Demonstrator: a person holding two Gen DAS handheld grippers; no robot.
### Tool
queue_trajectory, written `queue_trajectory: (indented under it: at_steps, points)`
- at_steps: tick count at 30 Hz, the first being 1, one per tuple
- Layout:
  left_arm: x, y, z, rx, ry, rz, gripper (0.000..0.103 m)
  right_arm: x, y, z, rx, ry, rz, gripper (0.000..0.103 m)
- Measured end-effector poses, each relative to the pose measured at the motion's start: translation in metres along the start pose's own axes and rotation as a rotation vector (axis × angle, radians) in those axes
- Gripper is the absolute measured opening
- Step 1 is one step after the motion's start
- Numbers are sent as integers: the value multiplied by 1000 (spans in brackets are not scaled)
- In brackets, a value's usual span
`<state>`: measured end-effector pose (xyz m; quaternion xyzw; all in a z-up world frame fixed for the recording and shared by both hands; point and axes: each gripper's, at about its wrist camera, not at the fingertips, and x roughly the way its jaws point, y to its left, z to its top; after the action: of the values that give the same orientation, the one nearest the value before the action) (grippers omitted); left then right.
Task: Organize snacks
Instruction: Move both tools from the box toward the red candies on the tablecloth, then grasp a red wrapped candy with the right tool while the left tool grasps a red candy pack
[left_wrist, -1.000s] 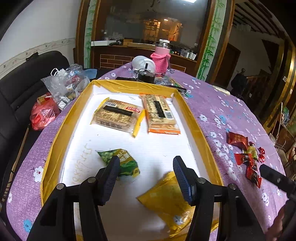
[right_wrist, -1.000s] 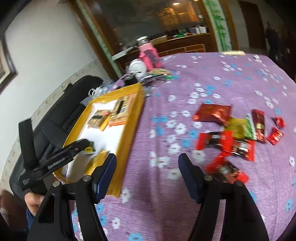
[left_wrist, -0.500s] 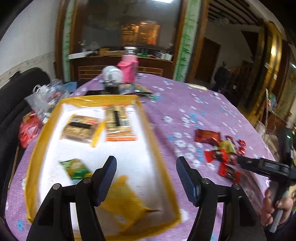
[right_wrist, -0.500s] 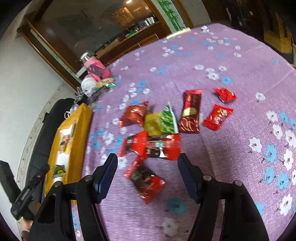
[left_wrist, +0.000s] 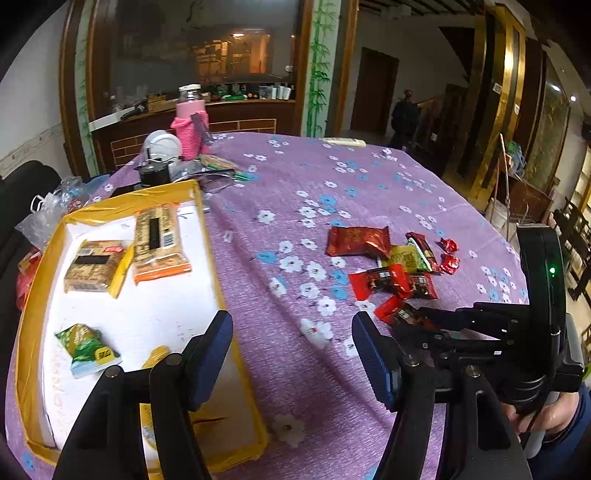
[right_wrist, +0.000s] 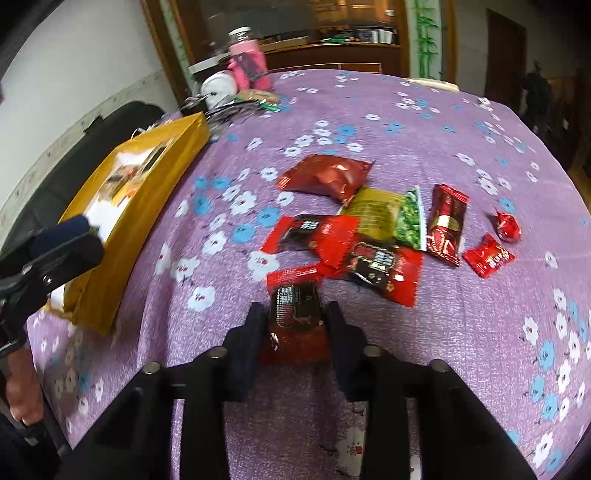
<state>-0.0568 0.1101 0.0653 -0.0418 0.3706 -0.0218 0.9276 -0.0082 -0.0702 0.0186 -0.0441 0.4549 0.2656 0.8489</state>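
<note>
Between the right gripper's (right_wrist: 295, 317) narrowed jaws sat a red-and-black snack packet (right_wrist: 295, 310), pinched at the near edge of the loose pile (right_wrist: 373, 221); this looked like the pick-up step. Next it would need lifting and carrying leftward to the yellow-rimmed tray (left_wrist: 207, 236). Beside that tray, the left gripper (left_wrist: 291, 354) hung wide and empty.

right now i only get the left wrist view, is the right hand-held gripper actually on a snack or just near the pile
observer: The right hand-held gripper has both fingers pressed against the sides of a red and black packet, the nearest one of the pile.
operator: is that packet free of the others
observer: Not quite. Its far end meets the next red packet; I cannot tell which lies on top.
</note>
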Motion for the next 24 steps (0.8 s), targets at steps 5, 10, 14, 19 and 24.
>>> queue_trajectory:
  at_steps: [5, 10, 14, 19, 24]
  points:
    - [17, -19, 16, 0, 51, -90, 70, -13, -30, 3, 150, -73, 84, 30]
    - [58, -40, 35, -11, 127, -149, 70, -22, -69, 5, 340, -134, 115, 5]
    - [92, -53, 42, -15, 194, -170, 67, -14, -81, 2, 391, -94, 110, 5]
    - [121, -61, 45, -14, 217, -212, 64, -13, -85, 3, 406, -89, 104, 6]
    - [115, -69, 33, 70, 249, -220, 63, -10, -97, -3, 473, -68, 120, 6]
